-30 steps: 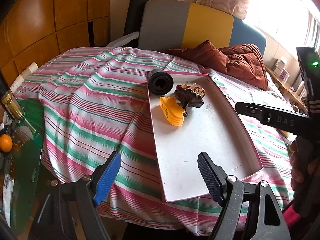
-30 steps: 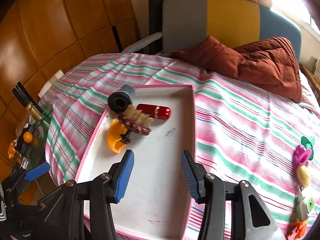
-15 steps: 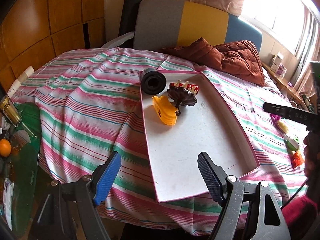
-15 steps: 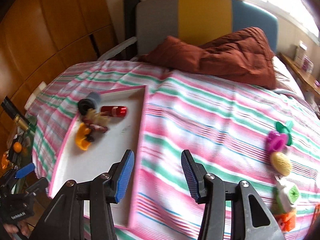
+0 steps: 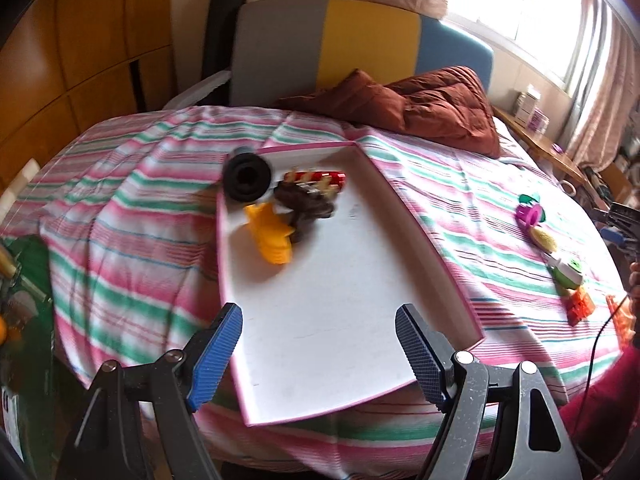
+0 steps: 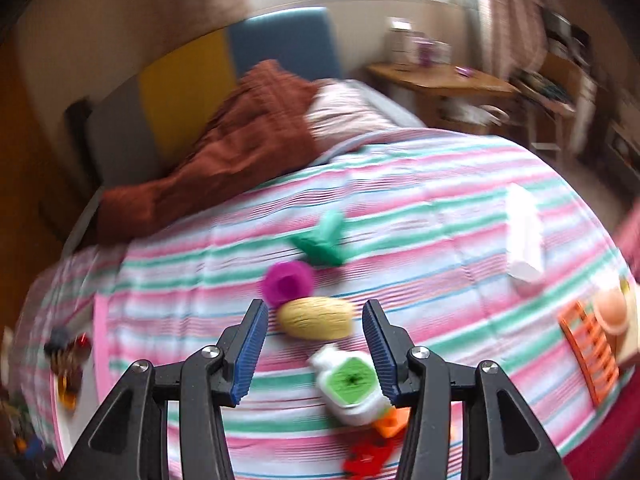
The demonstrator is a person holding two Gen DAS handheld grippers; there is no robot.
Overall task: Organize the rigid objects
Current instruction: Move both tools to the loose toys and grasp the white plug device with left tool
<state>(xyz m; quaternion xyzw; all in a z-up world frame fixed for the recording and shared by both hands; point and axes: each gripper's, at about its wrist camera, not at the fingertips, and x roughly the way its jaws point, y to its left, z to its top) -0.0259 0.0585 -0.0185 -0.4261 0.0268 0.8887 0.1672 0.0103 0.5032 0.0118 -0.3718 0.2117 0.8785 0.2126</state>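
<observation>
Hovering with jaws released and empty, the right gripper [image 6: 315, 344] frames the yellow oval piece [image 6: 316, 318], which lies on the striped bedspread [image 6: 420, 216] just ahead of the fingertips, long axis crosswise to the jaws. Crowding it are a magenta cup [image 6: 287, 283] beyond-left and a white-and-green block [image 6: 352, 384] nearer, against the right finger. The left gripper [image 5: 319, 350], likewise released, hangs over the white tray [image 5: 340, 320], well apart from that cluster.

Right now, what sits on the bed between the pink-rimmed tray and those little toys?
Nothing: the left wrist view shows only bare striped bedspread between the tray and the toys.
</observation>
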